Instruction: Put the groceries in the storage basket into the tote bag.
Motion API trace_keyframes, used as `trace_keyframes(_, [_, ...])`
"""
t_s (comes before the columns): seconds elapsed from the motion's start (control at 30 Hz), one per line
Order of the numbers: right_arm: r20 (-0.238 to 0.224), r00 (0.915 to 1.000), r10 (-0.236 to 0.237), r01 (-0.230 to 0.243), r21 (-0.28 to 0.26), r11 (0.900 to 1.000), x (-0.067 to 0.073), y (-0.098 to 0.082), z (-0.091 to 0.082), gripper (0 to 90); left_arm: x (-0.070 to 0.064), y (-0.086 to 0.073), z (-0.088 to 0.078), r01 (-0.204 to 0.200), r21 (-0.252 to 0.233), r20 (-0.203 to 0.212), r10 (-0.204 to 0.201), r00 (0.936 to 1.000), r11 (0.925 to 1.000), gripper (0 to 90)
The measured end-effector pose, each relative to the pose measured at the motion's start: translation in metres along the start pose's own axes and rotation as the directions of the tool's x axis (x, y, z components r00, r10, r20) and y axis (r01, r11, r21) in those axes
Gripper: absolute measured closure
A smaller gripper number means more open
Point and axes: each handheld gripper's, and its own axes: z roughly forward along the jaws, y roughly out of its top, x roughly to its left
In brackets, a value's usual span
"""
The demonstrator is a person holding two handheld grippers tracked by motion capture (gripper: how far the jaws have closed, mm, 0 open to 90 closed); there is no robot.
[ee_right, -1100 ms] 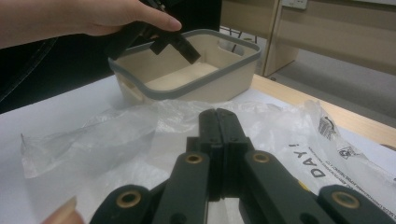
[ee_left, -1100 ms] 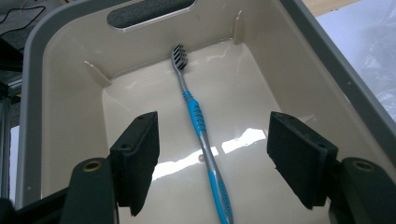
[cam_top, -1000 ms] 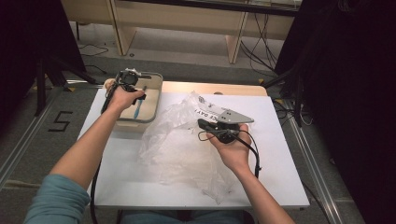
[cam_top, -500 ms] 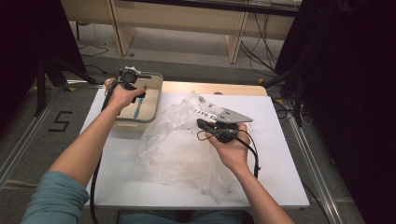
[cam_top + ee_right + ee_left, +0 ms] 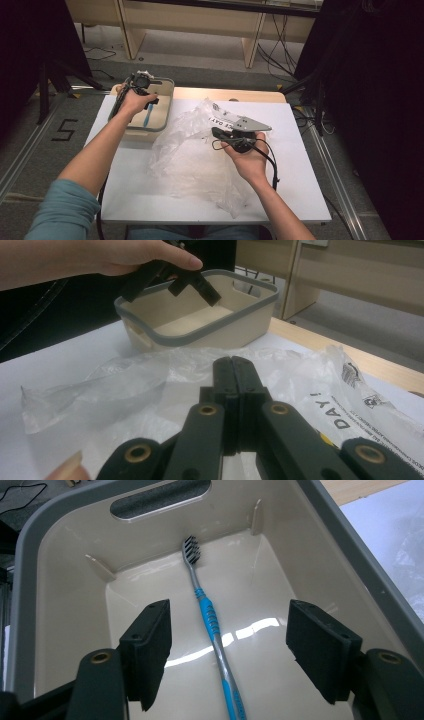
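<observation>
Reading "DAY" on the bag [image 5: 350, 405], lower right of the right gripper view. Toothbrush [image 5: 212, 625] is lying flat in the bin [image 5: 65, 510], bristles pointing to frame top, long axis near vertical. Left gripper [image 5: 235, 650] is hovering wide open, toothbrush between, untouched. Right gripper [image 5: 234, 375] is staying fully closed, empty, above the bag.

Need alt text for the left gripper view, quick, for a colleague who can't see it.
A blue and grey toothbrush lies flat on the floor of a beige bin with a grey rim, bristles toward the far wall. The left gripper hangs above it, jaws open on either side of the handle, not touching it.
</observation>
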Motion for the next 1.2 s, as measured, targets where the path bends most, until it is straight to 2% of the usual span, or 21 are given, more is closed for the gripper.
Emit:
trace_keyframes(0.3, [-0.003, 1.0, 0.003, -0.003, 0.005, 1.0, -0.001, -0.002, 0.0, 90.0, -0.001, -0.003, 0.014, 0.012, 0.029, 0.006, -0.012, 0.9999, 0.9995, 36.9])
trace_keyframes(0.4, [-0.004, 1.0, 0.003, -0.003, 0.008, 1.0, -0.001, -0.004, -0.001, 90.0, -0.001, -0.003, 0.018, 0.034, 0.04, 0.016, -0.035, 0.9993, 0.9986, 38.2])
trace_keyframes(0.47, [-0.004, 1.0, 0.003, -0.003, 0.011, 1.0, 0.0, -0.004, -0.002, 90.0, 0.0, -0.003, 0.019, 0.028, 0.043, 0.006, -0.029, 0.9996, 0.9987, 39.4])
trace_keyframes(0.53, [-0.005, 1.0, 0.001, -0.001, 0.007, 1.0, 0.0, -0.004, -0.002, 90.0, 0.001, -0.004, 0.022, 0.038, 0.05, 0.01, -0.038, 0.9992, 0.998, 41.2])
trace_keyframes(0.73, [-0.007, 1.0, 0.001, -0.001, 0.011, 1.0, 0.0, -0.004, -0.002, 90.0, 0.004, -0.008, 0.033, 0.037, 0.092, 0.0, -0.037, 0.9993, 0.9951, 44.7])
trace_keyframes(1.2, [-0.012, 0.9999, 0.0, 0.0, 0.018, 1.0, 0.001, -0.005, 0.001, 90.0, 0.004, -0.014, 0.05, 0.071, 0.111, 0.0, -0.071, 0.9975, 0.9913, 52.1])
